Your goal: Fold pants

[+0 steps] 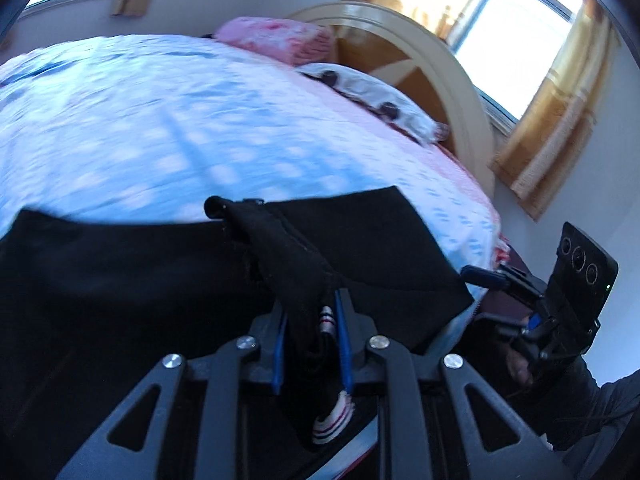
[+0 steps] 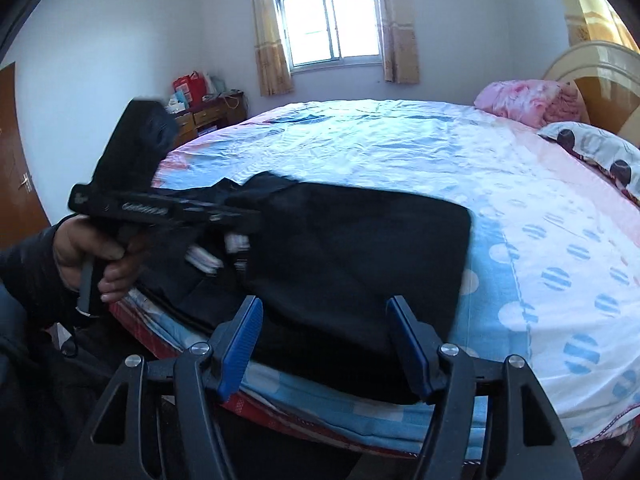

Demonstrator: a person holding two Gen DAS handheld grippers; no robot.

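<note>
On bed edge: left gripper pinching black pants; right gripper spread above.

Cool daylight from blown-out windows, motion blur in left view, fisheye-bent, dark-vignetted edges.

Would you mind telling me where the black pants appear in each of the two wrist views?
Left wrist view: the black pants fill the lower left and centre, a fold pinched in the left tool.
Right wrist view: the pants lie centre on the bed's near edge, beyond the open right tool.
Shared landmark: the pink pillow by the headboard.
</note>
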